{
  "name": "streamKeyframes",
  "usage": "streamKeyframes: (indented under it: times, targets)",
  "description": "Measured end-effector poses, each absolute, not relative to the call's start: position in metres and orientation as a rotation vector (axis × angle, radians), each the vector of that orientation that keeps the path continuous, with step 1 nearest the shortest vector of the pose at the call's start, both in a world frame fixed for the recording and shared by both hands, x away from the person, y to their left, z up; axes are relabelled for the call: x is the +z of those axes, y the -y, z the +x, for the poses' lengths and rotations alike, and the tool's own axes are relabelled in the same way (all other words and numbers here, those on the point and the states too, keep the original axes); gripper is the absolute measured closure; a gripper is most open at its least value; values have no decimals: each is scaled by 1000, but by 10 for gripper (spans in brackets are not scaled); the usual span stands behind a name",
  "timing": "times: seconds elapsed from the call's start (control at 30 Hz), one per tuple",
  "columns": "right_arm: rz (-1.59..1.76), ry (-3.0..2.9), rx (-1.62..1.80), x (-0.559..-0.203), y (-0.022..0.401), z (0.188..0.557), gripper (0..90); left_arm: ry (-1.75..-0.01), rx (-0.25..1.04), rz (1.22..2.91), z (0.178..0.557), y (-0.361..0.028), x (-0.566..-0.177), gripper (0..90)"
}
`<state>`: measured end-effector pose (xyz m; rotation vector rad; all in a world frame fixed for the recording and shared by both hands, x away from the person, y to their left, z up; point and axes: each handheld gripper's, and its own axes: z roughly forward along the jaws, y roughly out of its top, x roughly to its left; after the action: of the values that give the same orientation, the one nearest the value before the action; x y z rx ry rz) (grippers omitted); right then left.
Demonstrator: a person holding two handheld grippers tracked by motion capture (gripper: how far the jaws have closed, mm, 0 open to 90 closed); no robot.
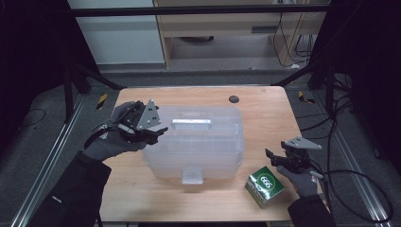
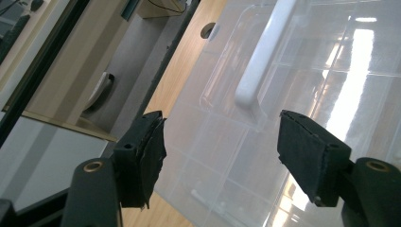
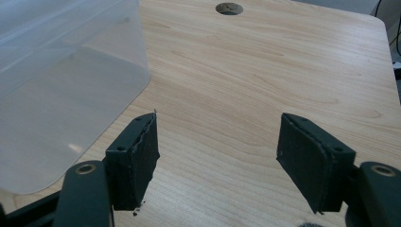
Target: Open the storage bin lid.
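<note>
A clear plastic storage box [image 1: 198, 142] with a lid stands in the middle of the wooden table [image 1: 265, 109]. Its white handle [image 1: 191, 124] lies flat on top, and a latch [image 1: 192, 176] sits on the front. My left gripper [image 1: 158, 132] hovers at the box's left edge, above the lid. Its jaws are open, and in the left gripper view [image 2: 220, 142] they point at the lid [image 2: 331, 71], just short of the handle's [image 2: 265, 56] near end. My right gripper [image 1: 273, 158] is open at the table's right, over bare wood [image 3: 217, 146], with the box's corner [image 3: 61, 94] to its left.
A green carton [image 1: 265, 186] marked 666 lies at the front right, just left of my right hand. A round cable hole [image 1: 233, 99] is in the table behind the storage box. Black frame posts and cables surround the table.
</note>
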<state>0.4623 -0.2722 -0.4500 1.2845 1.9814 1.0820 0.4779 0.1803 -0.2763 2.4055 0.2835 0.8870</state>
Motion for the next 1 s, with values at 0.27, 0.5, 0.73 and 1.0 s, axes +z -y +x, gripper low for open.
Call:
streamKeyframes:
  times: [0.27,0.5,0.73,1.0]
  targets:
    - [1294,-1991,1076,-451,271,463,309,-227,909,2444,478,-165,-277,345]
    - [1289,-1996,1076,-451,271,463,313,-198,922,2470,480,-156,-281,364]
    - [1295,-2002,1080,-451,271,463,320,-153,957,2495,482,-144,-284,407]
    - [1301,-2011,1086,-450,270,463,327,-122,990,2534,486,-137,-288,448]
